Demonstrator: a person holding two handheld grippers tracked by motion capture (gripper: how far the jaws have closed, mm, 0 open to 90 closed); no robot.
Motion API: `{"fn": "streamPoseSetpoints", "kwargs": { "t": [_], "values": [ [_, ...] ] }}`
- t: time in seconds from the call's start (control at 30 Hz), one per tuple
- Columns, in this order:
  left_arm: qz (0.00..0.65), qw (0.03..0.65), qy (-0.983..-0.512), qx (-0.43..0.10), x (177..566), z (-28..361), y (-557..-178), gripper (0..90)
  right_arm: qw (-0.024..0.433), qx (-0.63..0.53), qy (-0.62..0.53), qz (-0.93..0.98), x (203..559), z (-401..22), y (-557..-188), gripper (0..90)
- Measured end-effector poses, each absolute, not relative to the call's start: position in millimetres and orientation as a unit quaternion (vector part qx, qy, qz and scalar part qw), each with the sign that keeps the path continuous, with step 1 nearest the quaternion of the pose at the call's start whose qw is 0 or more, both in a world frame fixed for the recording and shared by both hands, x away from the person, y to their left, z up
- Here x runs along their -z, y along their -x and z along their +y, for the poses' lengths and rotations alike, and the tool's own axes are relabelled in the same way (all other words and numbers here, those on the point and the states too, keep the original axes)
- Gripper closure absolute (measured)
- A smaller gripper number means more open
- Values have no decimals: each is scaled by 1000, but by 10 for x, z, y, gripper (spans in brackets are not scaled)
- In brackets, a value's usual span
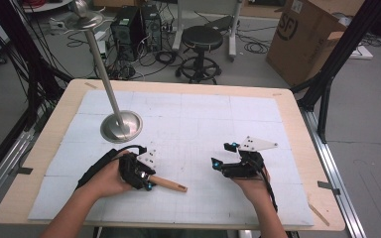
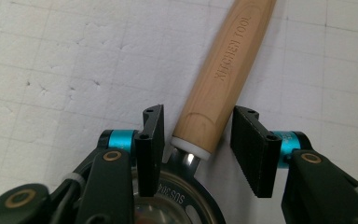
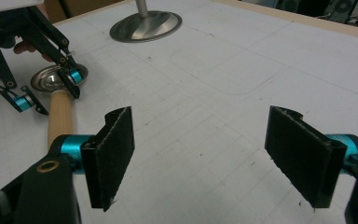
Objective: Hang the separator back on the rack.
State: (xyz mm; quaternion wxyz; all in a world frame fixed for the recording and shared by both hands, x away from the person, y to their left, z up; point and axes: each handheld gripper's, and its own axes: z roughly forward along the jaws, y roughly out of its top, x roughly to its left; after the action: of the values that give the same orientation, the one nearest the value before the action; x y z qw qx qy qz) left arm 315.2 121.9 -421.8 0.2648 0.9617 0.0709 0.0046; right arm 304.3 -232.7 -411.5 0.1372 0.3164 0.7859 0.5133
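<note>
At lower centre of the high view, the left gripper [image 1: 149,179] straddles a tool with a wooden handle [image 1: 170,185] lying flat on the white mat [image 1: 203,124]. In the left gripper view its jaws flank the handle [image 2: 221,74] near the white collar, with a gap showing on each side, so nothing is pinched yet. A grip this close to the steel head [image 2: 179,196] could let the long handle swing down or twist loose when lifted. The right gripper [image 1: 224,157] hovers at right, jaws spread wide and empty. The stand [image 1: 121,125] at upper left could be knocked.
</note>
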Motion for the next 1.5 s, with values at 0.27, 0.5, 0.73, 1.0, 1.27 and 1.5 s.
{"fn": "streamPoseSetpoints", "kwargs": {
  "t": [0.27,0.5,0.73,1.0,1.27,1.5],
  "values": [
    [69,259,-963,4,4208,1209,-3145,589,139,-513,-314,787,4118,-2321,-3047,232],
    [60,255,-965,-1,4196,1210,-3134,627,138,-513,-316,787,4112,-2314,-3041,233],
    [71,258,-964,4,4172,1242,-3135,688,138,-512,-315,787,4111,-2316,-3038,232],
    [74,253,-965,2,4199,1215,-3141,624,140,-513,-315,786,4112,-2320,-3042,233],
    [59,227,-972,-4,4177,1155,-3153,641,137,-512,-317,787,4112,-2313,-3039,233],
    [56,184,-981,-7,4147,1026,-3152,645,141,-511,-313,788,4112,-2309,-3038,233]
  ]
}}
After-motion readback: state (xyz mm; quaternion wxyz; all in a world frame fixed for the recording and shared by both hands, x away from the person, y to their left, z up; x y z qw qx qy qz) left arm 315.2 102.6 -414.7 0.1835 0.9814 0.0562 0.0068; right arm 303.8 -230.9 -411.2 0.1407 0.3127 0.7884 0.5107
